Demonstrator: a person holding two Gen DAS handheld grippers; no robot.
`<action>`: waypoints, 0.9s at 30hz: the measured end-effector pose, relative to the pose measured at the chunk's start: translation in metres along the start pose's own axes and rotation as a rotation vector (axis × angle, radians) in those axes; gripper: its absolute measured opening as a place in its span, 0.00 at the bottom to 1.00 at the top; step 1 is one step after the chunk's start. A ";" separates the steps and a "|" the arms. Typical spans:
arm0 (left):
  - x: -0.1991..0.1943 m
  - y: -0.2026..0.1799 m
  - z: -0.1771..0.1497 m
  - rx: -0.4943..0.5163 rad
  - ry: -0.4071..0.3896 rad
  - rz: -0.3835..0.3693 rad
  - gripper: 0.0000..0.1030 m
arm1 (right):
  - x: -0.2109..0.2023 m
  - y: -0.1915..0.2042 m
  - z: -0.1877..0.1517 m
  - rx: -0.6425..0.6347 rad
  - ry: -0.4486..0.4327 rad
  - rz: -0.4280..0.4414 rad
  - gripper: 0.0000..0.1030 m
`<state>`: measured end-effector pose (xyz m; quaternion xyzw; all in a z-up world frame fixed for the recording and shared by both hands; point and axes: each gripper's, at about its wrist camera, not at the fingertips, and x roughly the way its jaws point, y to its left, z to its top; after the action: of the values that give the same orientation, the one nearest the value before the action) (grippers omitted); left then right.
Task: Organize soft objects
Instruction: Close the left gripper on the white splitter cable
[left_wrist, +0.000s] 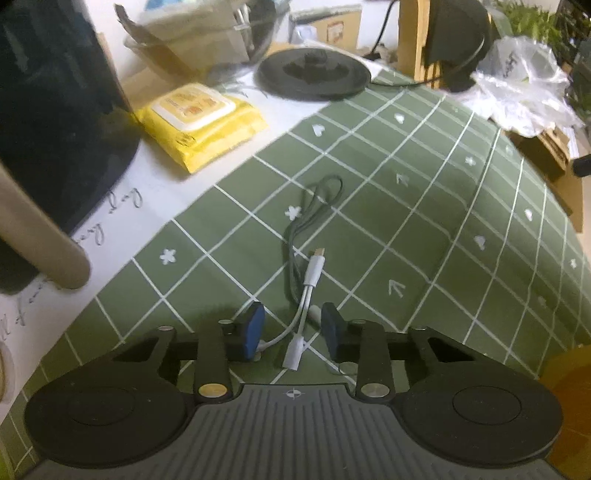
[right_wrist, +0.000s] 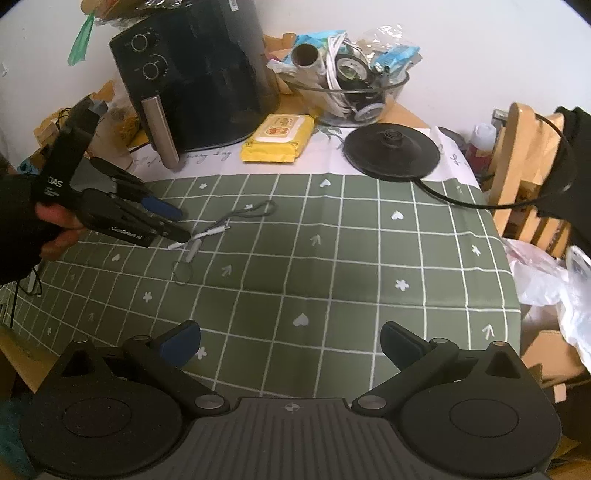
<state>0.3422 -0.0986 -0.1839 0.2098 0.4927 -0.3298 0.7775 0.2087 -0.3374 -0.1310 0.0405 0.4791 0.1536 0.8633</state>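
A white splitter adapter cable (left_wrist: 314, 269) lies on the green checked tablecloth (left_wrist: 424, 221), tangled with a thin dark looped cord (left_wrist: 317, 199). My left gripper (left_wrist: 293, 328) points steeply down over the adapter's near end. Its blue pads (left_wrist: 255, 332) stand on either side of the white branches with a gap left, not pressing. In the right wrist view the same left gripper (right_wrist: 177, 225) is held by a gloved hand, its tips at the white adapter cable (right_wrist: 212, 232). My right gripper (right_wrist: 291, 341) hangs open above the cloth near the front, with nothing between its fingers.
A yellow wipes pack (right_wrist: 279, 142) lies beside a black air fryer (right_wrist: 192, 74). Behind stand a glass bowl of clutter (right_wrist: 351, 92) and a black kettle base (right_wrist: 391, 151) with its cord. A wooden chair (right_wrist: 517, 147) and plastic bags (right_wrist: 546, 280) are at the right.
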 end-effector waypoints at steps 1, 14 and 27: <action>0.004 -0.001 0.000 0.006 0.008 -0.002 0.27 | 0.000 -0.001 -0.001 0.003 0.002 0.000 1.00; 0.008 0.000 0.003 -0.056 0.014 -0.055 0.05 | -0.008 -0.008 -0.008 0.032 0.002 -0.001 1.00; -0.035 -0.003 0.000 -0.104 -0.056 -0.034 0.03 | -0.008 -0.001 0.000 -0.006 -0.010 0.019 1.00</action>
<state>0.3292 -0.0902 -0.1523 0.1511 0.4908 -0.3227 0.7951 0.2046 -0.3407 -0.1250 0.0432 0.4740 0.1628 0.8643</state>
